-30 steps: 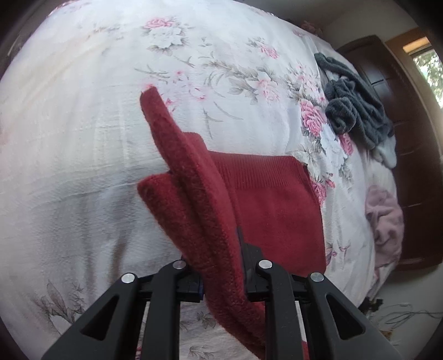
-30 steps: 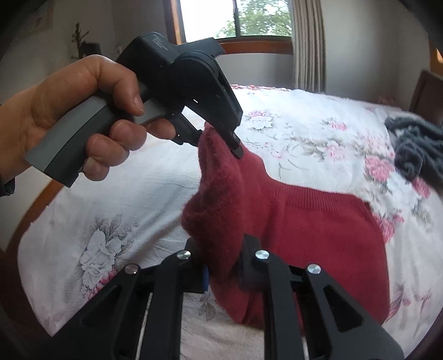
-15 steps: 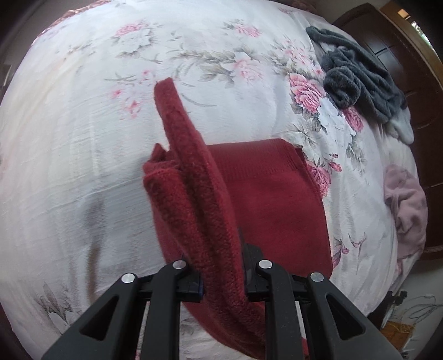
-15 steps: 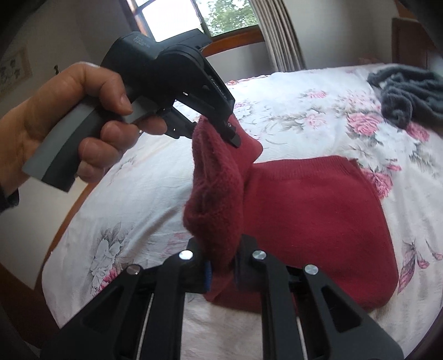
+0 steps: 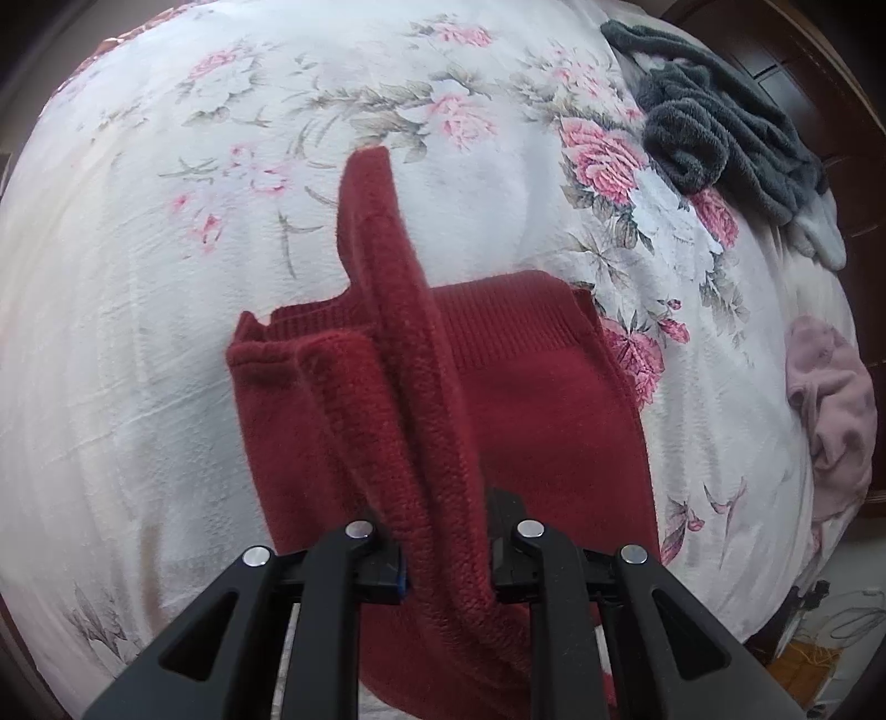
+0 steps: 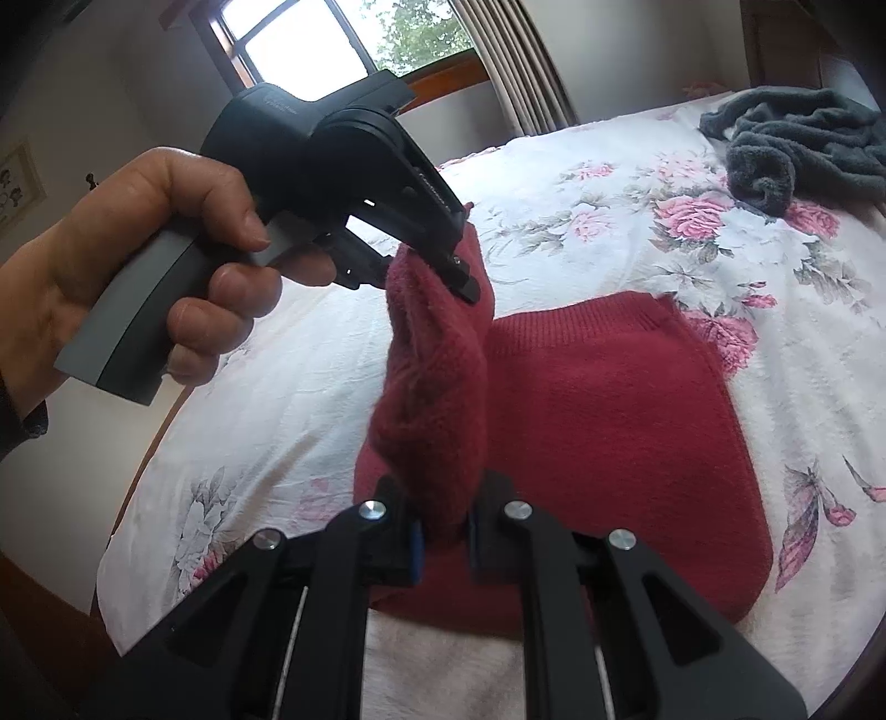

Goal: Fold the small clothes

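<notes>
The sweater (image 5: 531,399) lies on the bed (image 5: 138,332) in the left wrist view, and the left gripper (image 5: 446,559) grips a raised fold of it. In the right wrist view, the right gripper (image 6: 443,534) also grips this fold, with a hand (image 6: 138,288) holding the left gripper above.

Bedroom: floral bed (image 5: 138,332), window (image 6: 332,39).
</notes>
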